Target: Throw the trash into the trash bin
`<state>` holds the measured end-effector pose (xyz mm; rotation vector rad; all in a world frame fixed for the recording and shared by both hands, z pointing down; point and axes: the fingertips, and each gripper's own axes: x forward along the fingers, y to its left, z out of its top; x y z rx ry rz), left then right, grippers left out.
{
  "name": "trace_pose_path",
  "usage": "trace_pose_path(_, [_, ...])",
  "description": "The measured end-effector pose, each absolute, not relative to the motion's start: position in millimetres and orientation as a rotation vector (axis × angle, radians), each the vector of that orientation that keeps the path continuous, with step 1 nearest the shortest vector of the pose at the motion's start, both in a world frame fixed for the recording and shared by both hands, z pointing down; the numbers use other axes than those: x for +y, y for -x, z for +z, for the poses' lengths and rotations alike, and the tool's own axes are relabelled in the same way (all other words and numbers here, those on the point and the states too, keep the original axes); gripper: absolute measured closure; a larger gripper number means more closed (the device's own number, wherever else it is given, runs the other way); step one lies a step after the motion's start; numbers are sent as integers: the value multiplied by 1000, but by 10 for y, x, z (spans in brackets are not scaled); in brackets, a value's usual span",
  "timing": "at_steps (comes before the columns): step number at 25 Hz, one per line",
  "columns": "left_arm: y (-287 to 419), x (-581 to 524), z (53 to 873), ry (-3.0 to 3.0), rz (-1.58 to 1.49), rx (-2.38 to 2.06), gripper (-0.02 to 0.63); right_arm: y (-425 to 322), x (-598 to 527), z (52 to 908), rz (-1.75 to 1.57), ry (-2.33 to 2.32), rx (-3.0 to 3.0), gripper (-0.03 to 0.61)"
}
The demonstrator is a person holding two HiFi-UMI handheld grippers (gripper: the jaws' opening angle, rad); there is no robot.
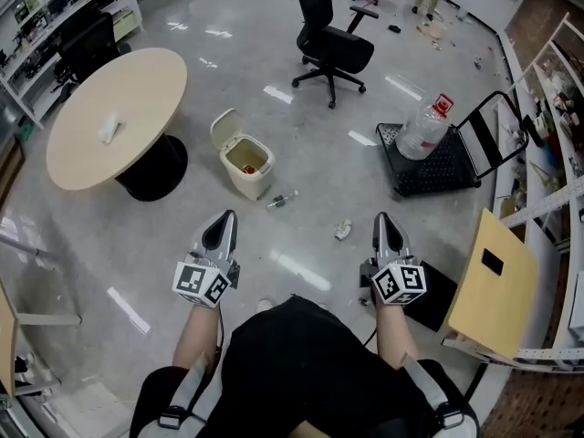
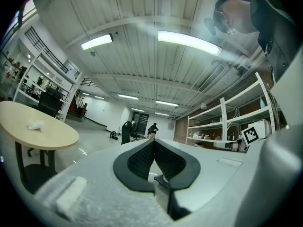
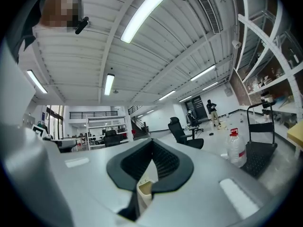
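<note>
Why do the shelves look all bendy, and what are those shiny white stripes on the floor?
In the right gripper view, the wide-angle lens bends the shelves and darkens the corners. In the left gripper view, a ceiling light smears into a hazy streak. In the head view, the stripes are ceiling lights mirrored in the glossy floor.

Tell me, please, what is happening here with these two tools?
A person stands with a gripper in each hand. The left gripper and the right gripper are both shut and hold nothing. Ahead of them on the floor is the trash bin, its lid open. Two bits of trash lie on the floor near it: a thin stick-like item and a crumpled scrap. Neither has been picked up yet.
</note>
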<state>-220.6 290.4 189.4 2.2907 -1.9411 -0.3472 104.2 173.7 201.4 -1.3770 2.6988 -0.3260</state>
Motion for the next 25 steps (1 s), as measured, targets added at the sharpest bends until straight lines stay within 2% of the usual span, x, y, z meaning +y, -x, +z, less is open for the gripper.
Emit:
trace_pose_path(13, [2771,3032,1866,-2342,-325,-1944,611,-512,2078,2034,-324,1406,2741,574])
trace_pose_path(25, [2687,2539,1967,-2293,-274,-1995,611,-492,1274,2269,-380,1370,2740,574])
